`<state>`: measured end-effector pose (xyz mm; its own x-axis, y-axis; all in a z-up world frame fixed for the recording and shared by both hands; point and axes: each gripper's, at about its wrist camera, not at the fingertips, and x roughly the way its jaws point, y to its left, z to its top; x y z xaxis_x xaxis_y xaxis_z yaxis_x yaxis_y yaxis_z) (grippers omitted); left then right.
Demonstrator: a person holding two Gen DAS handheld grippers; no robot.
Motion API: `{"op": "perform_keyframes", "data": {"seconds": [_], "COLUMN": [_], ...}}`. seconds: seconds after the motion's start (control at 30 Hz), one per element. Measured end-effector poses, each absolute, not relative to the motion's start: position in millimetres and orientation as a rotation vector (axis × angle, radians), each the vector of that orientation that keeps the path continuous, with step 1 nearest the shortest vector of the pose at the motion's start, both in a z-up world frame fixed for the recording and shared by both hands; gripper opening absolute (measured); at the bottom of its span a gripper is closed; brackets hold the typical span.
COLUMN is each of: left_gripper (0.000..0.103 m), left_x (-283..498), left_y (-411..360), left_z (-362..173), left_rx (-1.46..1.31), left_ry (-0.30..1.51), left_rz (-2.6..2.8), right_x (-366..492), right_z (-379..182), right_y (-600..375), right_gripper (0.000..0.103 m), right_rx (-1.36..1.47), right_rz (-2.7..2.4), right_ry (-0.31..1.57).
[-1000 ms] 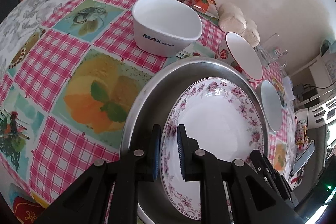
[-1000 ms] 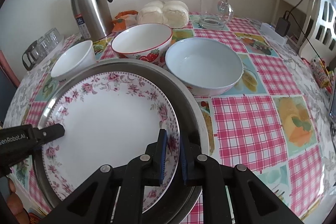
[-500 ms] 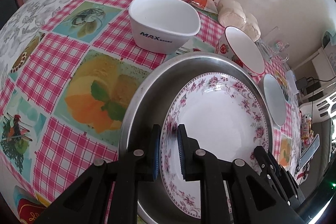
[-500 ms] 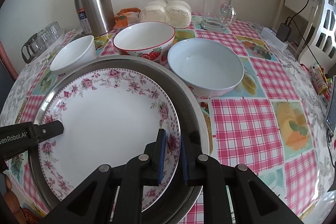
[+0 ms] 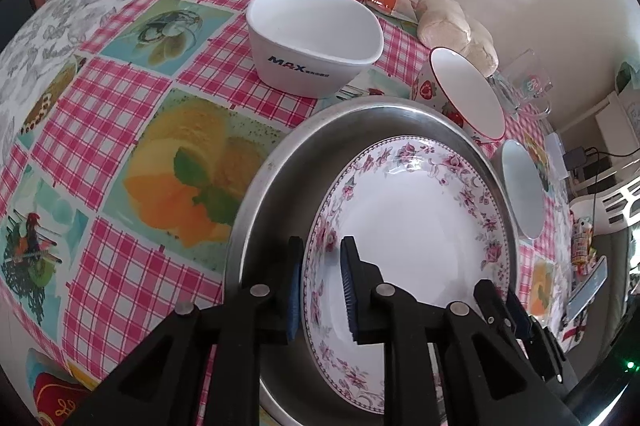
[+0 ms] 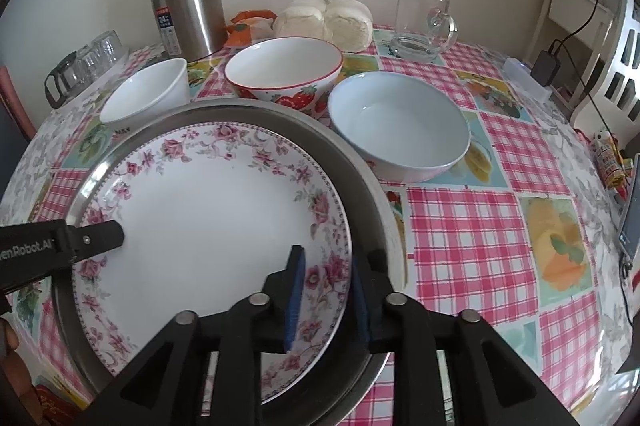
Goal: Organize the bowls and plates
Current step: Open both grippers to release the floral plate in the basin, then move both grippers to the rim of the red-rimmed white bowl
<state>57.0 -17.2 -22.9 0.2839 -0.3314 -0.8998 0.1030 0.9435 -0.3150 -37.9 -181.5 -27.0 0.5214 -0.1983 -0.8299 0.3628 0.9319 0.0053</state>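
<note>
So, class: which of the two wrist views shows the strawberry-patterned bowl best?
The right wrist view: the strawberry bowl appears whole, with its red rim, white inside and berries all readable, behind the metal tray. In the left wrist view it is squeezed toward the edge, tilted by distortion, showing few berries.

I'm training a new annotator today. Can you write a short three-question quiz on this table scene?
1. True or false: the floral plate lies inside the steel tray.
2. How many bowls stand beyond the tray? A) two B) three C) four
3. Fill in: the rim of the floral plate sits between the jaws of the right gripper and the left gripper, both of which have just been ____.

Key: 1 true. 2 B: the white MAX bowl, the strawberry bowl and the pale blue bowl. 3 opening.
</note>
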Motion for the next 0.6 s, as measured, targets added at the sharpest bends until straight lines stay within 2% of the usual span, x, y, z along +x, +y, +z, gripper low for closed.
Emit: {"op": "perform_keyframes", "data": {"seconds": [0.1,0.43,0.5,0.53,0.6], "left_gripper": [0.034,0.046,0.056,0.057,0.058], "left_x": [55.0,45.7,47.4,47.8,48.8], "left_y": [-15.2,-6.7,-7.9,-7.8,-6.3], "left_z": [-16.6,14.8,14.8,13.5,10.3], "left_rx": [-0.214,-0.185,-0.167,-0.154,-0.146], "left_ry": [1.237,1.127,1.125,1.131,1.141], "left_rz": [-0.296,-0.273,-0.253,-0.240,-0.228], "right_x": [-39.6,-44.7,-45.0,-44.7,-44.0], "right_z": [-20.0,4.9,4.6,3.9,1.8], "right_y": [-179.6,-175.5,-172.9,-172.4,-171.9], "right_gripper": [0.028,0.028,0.028,0.029,0.040], "right_rx": [0.179,0.163,0.157,0.155,0.153], "right_rz": [-0.345,-0.359,-0.357,-0.356,-0.357], "right_ry": [0.943,0.861,0.862,0.865,0.873]}}
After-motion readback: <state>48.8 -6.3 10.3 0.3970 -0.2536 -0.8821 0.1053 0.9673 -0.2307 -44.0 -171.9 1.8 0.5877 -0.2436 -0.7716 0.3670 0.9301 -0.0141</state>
